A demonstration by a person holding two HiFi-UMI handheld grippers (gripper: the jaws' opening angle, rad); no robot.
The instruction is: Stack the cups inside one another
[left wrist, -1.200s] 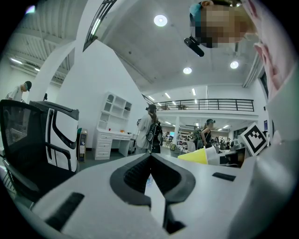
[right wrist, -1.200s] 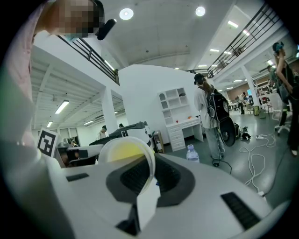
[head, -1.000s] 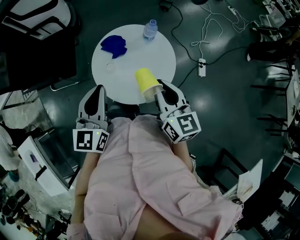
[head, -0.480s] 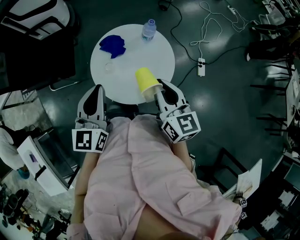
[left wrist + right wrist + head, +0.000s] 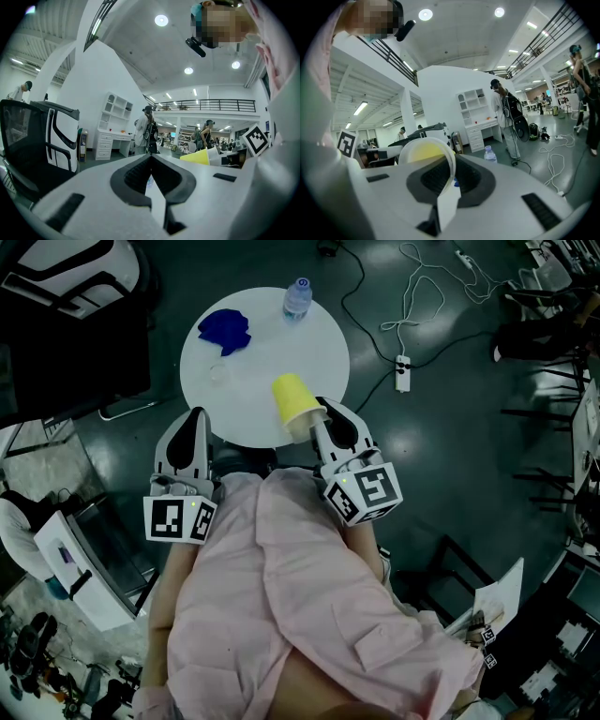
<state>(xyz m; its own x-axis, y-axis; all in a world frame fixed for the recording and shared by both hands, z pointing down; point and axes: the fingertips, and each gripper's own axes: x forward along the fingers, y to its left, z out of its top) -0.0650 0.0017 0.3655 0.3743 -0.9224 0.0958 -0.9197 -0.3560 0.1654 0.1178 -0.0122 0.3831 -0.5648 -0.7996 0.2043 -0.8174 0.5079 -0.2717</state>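
My right gripper [image 5: 315,425], centre frame, has its jaws clamped on the yellow cup [image 5: 292,403] by its rim, at the white table's [image 5: 281,343] lower edge. My left gripper [image 5: 195,421], lower left of it, has its jaws together, empty.

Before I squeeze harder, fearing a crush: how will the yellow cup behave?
Probably light: the right gripper holds the yellow cup out by its rim alone. Its thin wall, pinched between the fingers, may dent under more force. Tapered, it would likely roll in a curve.

Pale speck [image 5: 218,373] on table [image 5: 319,334] — indistinct (too small)
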